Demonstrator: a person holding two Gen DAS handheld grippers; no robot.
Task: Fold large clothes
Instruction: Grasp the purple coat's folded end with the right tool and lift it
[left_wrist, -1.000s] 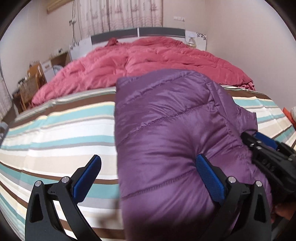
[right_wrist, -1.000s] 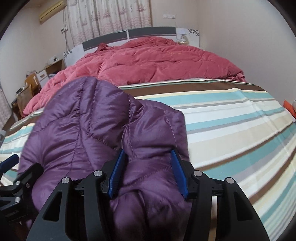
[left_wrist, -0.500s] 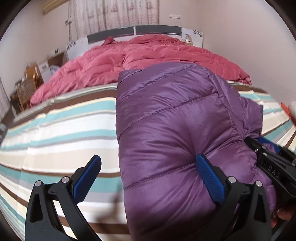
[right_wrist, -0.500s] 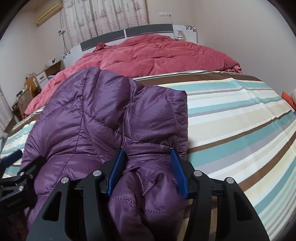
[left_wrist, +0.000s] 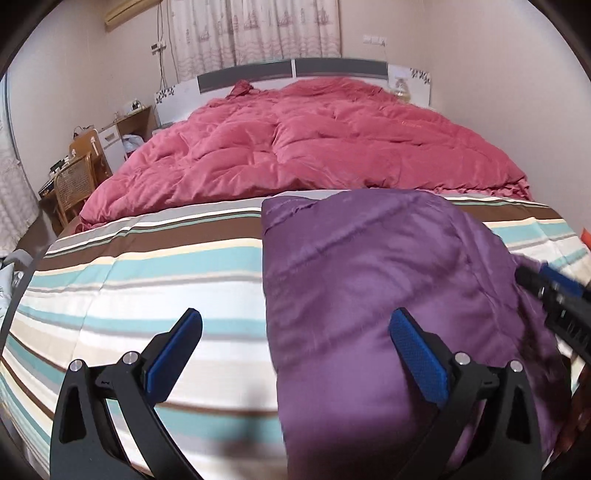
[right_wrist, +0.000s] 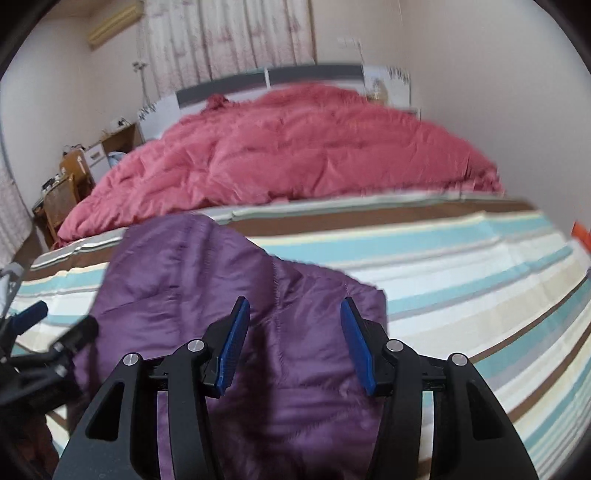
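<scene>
A purple quilted down jacket (left_wrist: 373, 280) lies folded in a thick bundle on the striped bed; it also shows in the right wrist view (right_wrist: 207, 291). My left gripper (left_wrist: 295, 354) is open, its left finger over the bare sheet and its right finger over the jacket's left part. My right gripper (right_wrist: 295, 343) is open above the jacket's right part, with no fabric held between the pads. Each gripper shows at the edge of the other's view.
The bed has a striped sheet (left_wrist: 140, 280) in teal, brown and cream. A rumpled pink duvet (left_wrist: 314, 147) covers its far half up to the headboard. A chair and desk (left_wrist: 77, 177) stand at the far left by the wall.
Both grippers have pulled back and up from the jacket. The right gripper has opened wider and let go of the fabric it pinched. The jacket now lies lower and flatter on the sheet.
</scene>
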